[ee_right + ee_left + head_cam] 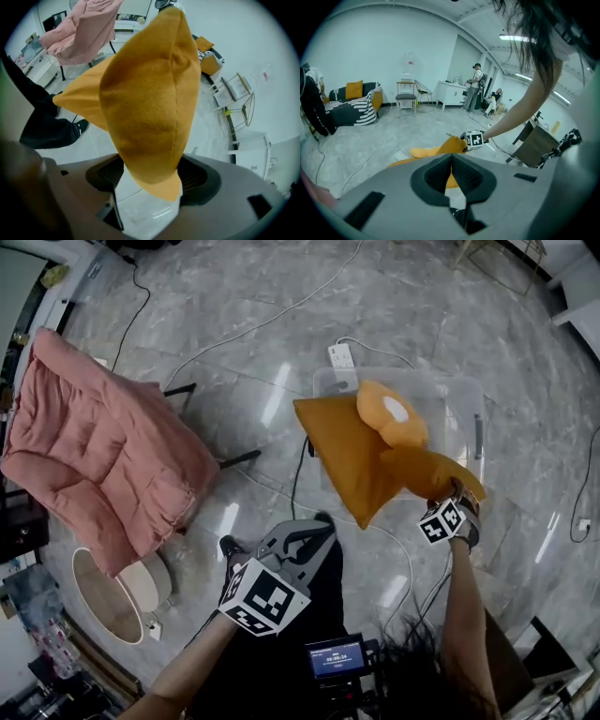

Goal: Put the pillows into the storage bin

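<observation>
A clear plastic storage bin [461, 395] stands on the marble floor ahead of me. A large square orange pillow [345, 454] leans over its near left rim, and a rounder orange pillow with a white patch [391, 415] lies in the bin behind it. My right gripper [452, 512] is at the bin's near side, shut on a corner of a third orange pillow [427, 472], which fills the right gripper view [150, 93] above the jaws [151, 174]. My left gripper [298, 545] hangs lower left of the bin, shut and empty [451, 161].
A pink padded chair [103, 456] stands to the left on black legs. A white power strip [342, 355] and cables lie on the floor behind the bin. A round wooden stool [117, 594] sits at lower left. Far off stand a striped sofa [351, 110] and several people.
</observation>
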{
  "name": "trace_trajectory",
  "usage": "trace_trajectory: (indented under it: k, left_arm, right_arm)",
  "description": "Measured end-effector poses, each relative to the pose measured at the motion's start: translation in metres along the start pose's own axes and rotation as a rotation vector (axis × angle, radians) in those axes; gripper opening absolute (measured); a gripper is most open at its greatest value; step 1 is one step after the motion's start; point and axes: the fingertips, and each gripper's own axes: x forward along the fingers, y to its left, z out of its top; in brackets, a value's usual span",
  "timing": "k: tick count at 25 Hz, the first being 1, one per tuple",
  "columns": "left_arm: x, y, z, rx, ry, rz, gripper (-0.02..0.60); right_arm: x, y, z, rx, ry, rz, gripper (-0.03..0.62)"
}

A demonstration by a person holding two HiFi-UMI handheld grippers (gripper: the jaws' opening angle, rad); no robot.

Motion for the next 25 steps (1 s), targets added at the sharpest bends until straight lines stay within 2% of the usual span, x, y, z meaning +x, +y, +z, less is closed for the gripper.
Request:
trace_trajectory:
  k: [2,3,4,5,6,7,8,10,12,18,25]
  left_arm:
    - [0.005,0.002,-0.01,0.0,0.018,-0.004,0.012]
    - [0.007,0.003,-0.015,-0.001,0.026,-0.003,0.012]
    - [0.008,0.005,-0.018,-0.003,0.031,0.0,0.012]
    - [0.008,0.007,-0.021,-0.008,0.033,0.006,0.012]
    - [0.008,0.01,-0.023,-0.015,0.032,0.014,0.012]
    - [0.006,0.012,-0.024,-0.023,0.028,0.023,0.012]
    - [0.004,0.014,-0.024,-0.03,0.023,0.033,0.012]
    - [-0.002,0.016,-0.022,-0.035,0.015,0.048,0.012]
    - [-0.01,0.016,-0.018,-0.025,0.009,0.059,0.012]
    - [-0.043,0.015,-0.002,-0.009,-0.02,0.112,0.012]
    - [-0.083,-0.001,0.016,-0.023,-0.061,0.189,0.012]
  right_arm:
    - [0.013,0.008,-0.011,-0.074,0.069,-0.007,0.352]
    - [0.017,0.008,-0.015,-0.1,0.099,-0.031,0.323]
    - [0.018,0.005,-0.017,-0.102,0.119,-0.063,0.262]
    - [0.019,0.001,-0.019,-0.071,0.132,-0.089,0.204]
    - [0.019,-0.003,-0.022,-0.009,0.14,-0.098,0.2]
    - [0.017,-0.005,-0.026,0.077,0.14,-0.091,0.232]
    - [0.013,-0.008,-0.03,0.172,0.132,-0.079,0.236]
    - [0.0,-0.012,-0.033,0.33,0.094,-0.056,0.236]
    - [-0.017,-0.013,-0.029,0.406,0.043,-0.035,0.236]
    - [-0.081,0.0,0.001,0.422,-0.102,0.03,0.236]
    - [-0.178,-0.001,0.074,0.531,-0.392,0.117,0.235]
